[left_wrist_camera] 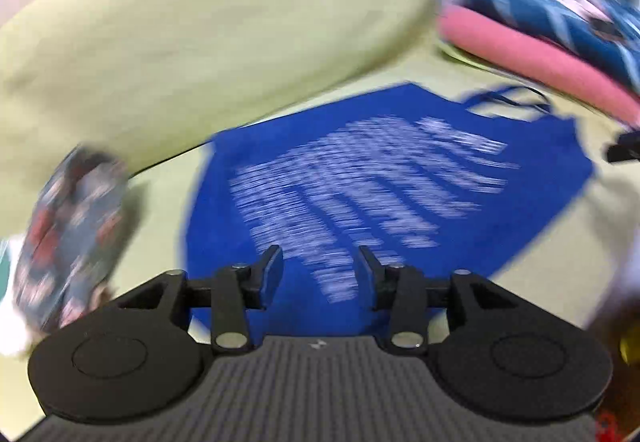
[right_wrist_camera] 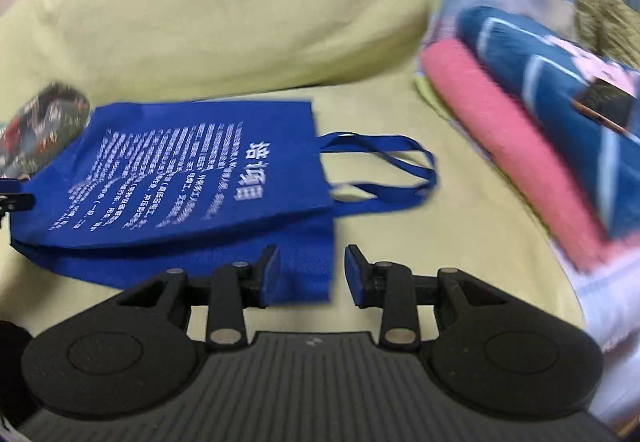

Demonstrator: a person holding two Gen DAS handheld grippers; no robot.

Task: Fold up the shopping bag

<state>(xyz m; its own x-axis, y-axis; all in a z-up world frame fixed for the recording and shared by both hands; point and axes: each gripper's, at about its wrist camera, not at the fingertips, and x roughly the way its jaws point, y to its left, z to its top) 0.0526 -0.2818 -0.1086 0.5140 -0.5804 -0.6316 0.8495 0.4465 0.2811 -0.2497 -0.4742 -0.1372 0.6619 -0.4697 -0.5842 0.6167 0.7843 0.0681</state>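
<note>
The blue shopping bag lies flat with its handles pointing right, nearest the right gripper; both grippers' fingers are open and empty.

The shopping bag in front of me is royal blue non-woven fabric, printed with blocks of white text. It lies flat on its side on the yellow-green bed sheet, its near edge lifted slightly so a lower layer shows. Both blue handles splay out loose to my right.
</note>
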